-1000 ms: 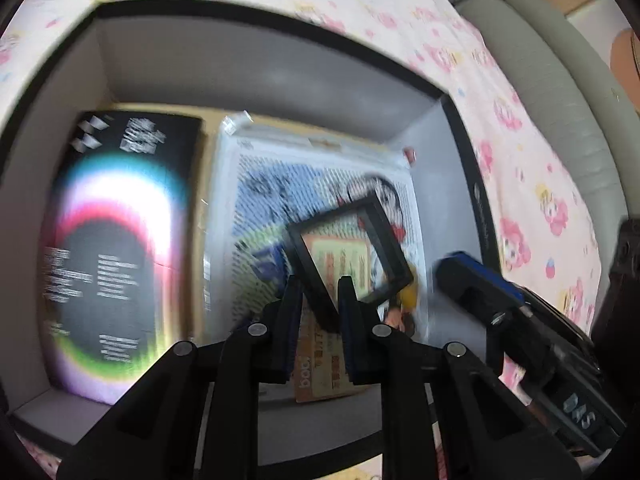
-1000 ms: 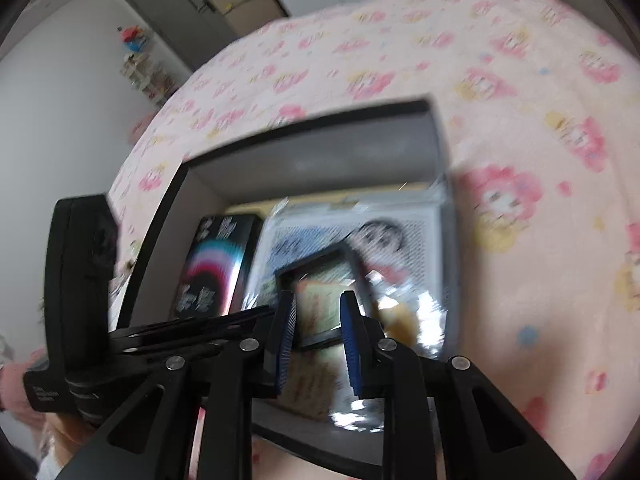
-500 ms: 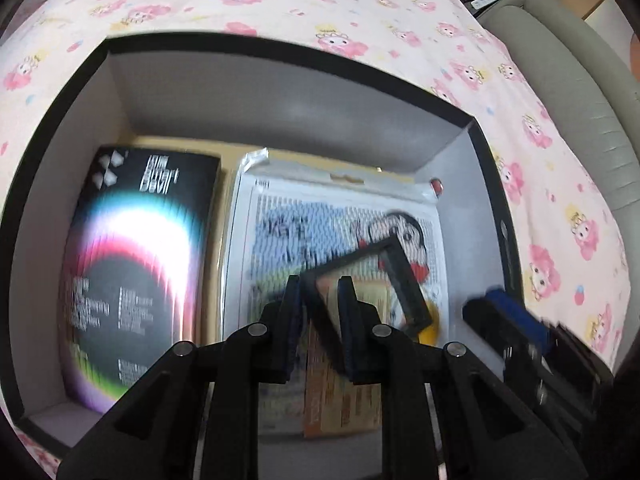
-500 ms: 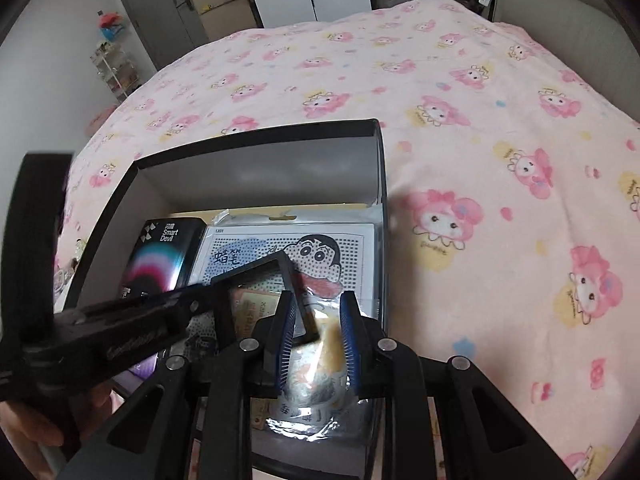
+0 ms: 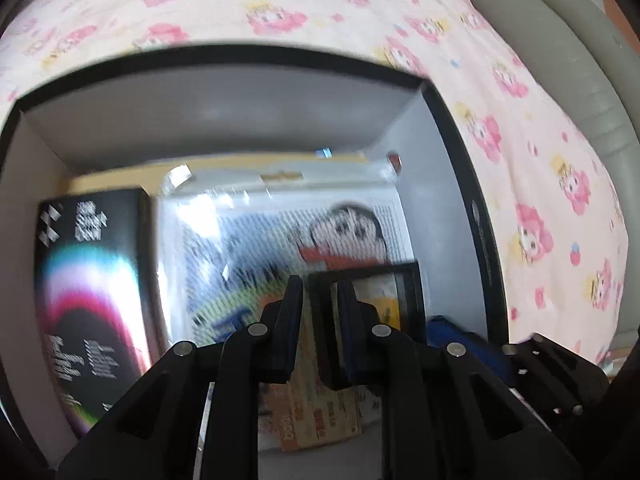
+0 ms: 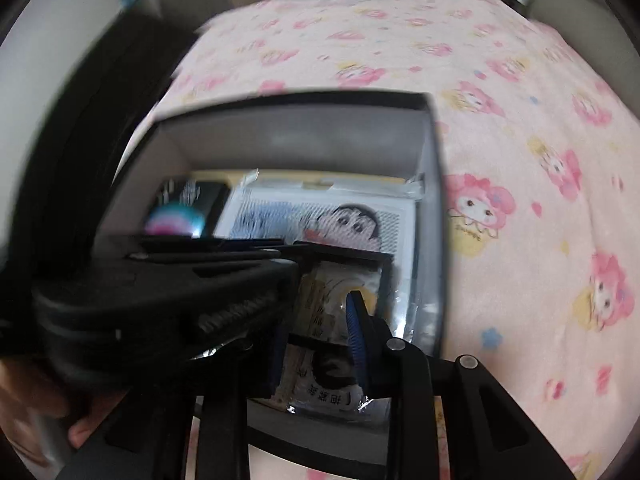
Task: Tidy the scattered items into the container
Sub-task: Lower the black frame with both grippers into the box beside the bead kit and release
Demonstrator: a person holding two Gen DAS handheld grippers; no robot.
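An open black box [image 5: 460, 128] with grey inner walls stands on the bed. My left gripper [image 5: 318, 292] is shut on the left edge of a small black frame [image 5: 406, 288], holding it low over the box's right side. In the right wrist view the left gripper [image 6: 292, 264] reaches in from the left with the frame [image 6: 344, 254]. My right gripper [image 6: 316, 340] is over the near right corner of the box [image 6: 438, 200]. Its jaws are opening, and a shiny white sachet [image 6: 328, 380] lies between them with the pads apart from it.
A black carton with a rainbow ring [image 5: 92, 300], a cartoon bead kit [image 5: 248, 232] and an orange packet [image 5: 320, 420] lie in the box. Pink patterned bedding [image 5: 540, 200] surrounds it, with a grey padded edge [image 5: 580, 60] at the right. A hand [image 6: 40, 400] holds the left gripper.
The left gripper has carried the frame rightward and turned it squarer to the box. The right gripper's jaws have parted from the sachet, which now lies lower in the box.
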